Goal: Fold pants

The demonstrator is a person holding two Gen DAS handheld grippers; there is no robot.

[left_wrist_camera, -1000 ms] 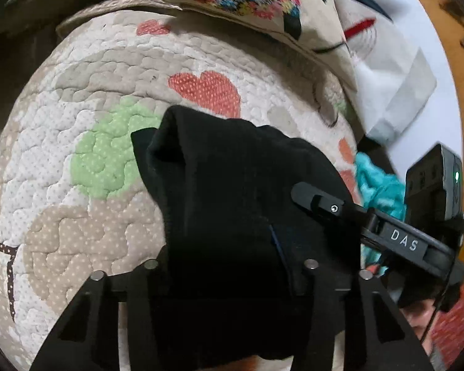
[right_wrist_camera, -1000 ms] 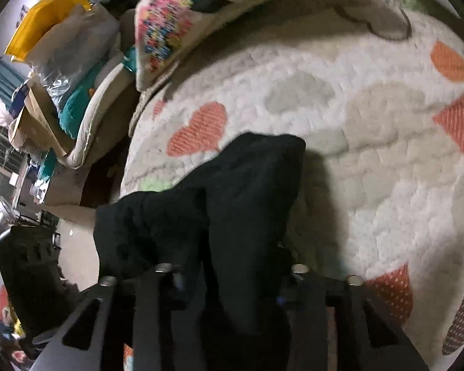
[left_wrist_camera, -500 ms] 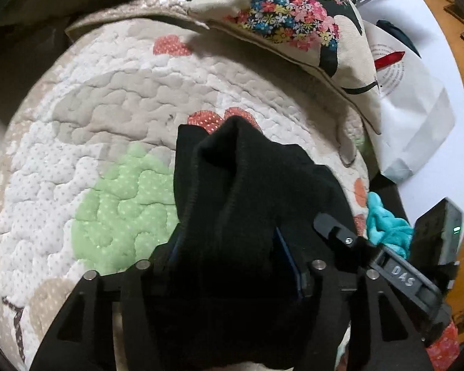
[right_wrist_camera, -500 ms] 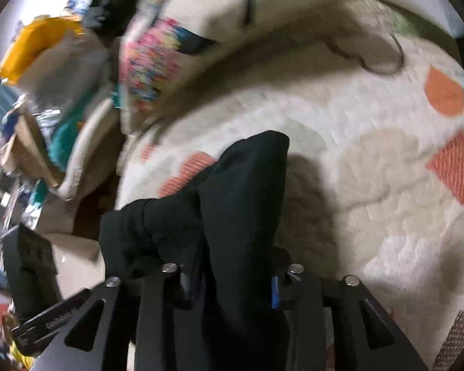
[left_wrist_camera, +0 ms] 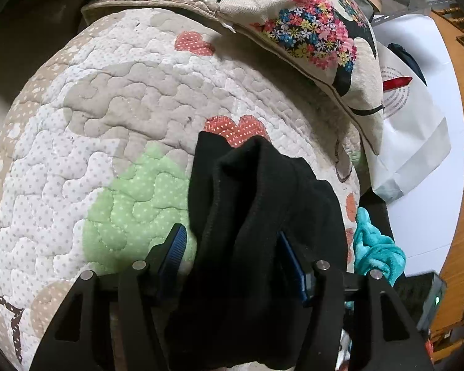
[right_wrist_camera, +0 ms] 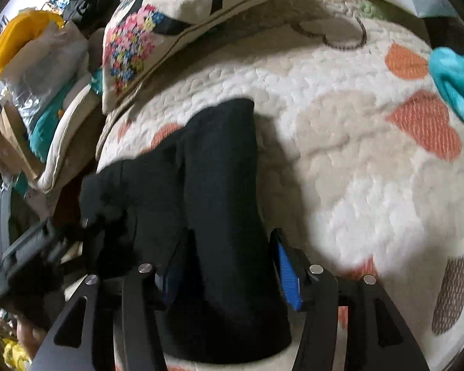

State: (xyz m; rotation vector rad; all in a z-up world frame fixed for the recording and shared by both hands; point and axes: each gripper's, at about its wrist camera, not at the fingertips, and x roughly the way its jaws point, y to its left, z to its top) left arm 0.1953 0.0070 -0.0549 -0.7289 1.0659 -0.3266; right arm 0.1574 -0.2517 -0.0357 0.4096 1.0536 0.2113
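The quilted mat (left_wrist_camera: 114, 130) fills both views; the black pants (left_wrist_camera: 263, 216) lie bunched at lower centre. Left gripper (left_wrist_camera: 235, 259) and right gripper (right_wrist_camera: 229, 266) have just been opening, pads apart around cloth: releasing a fold. Next: regrip an edge. Waistband and hems unreadable

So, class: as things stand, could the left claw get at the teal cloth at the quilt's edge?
Probably not straight away. The left claw, whose jaws have just been opening, has the black pants bunched between them, and that fabric lies between it and the teal cloth.
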